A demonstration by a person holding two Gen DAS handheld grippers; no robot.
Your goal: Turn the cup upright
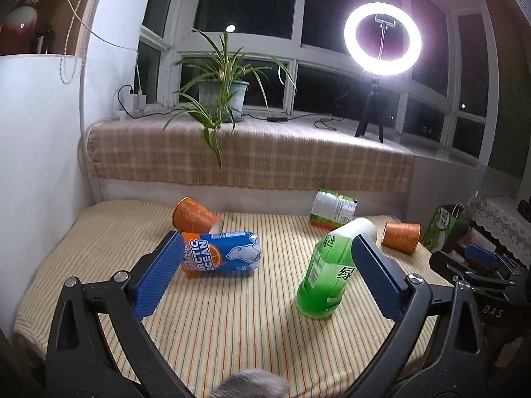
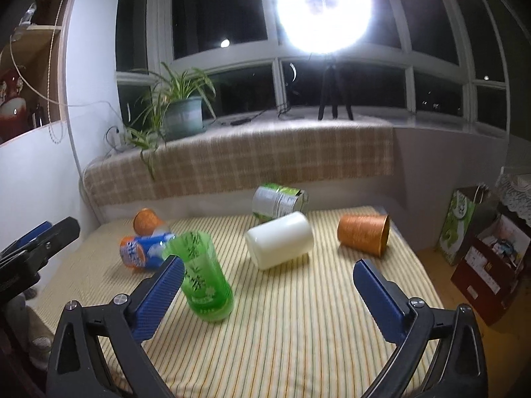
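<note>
Several cups lie on a striped cloth table (image 1: 232,325). A blue and orange ARCTIC OCEAN cup (image 1: 220,254) lies on its side beside an orange cup (image 1: 195,215) at the back left. A green cup (image 1: 327,278) stands mouth down in the middle; it also shows in the right wrist view (image 2: 204,277). A white cup (image 2: 280,240) and a second orange cup (image 2: 363,233) lie on their sides. My left gripper (image 1: 265,258) is open and empty above the table. My right gripper (image 2: 268,278) is open and empty, its left finger next to the green cup.
A green printed cup (image 2: 278,200) lies on its side at the table's back edge. Behind it is a checked ledge (image 1: 252,156) with a potted plant (image 1: 220,96) and a ring light (image 1: 381,38). Boxes and a green bag (image 2: 459,225) stand to the right of the table.
</note>
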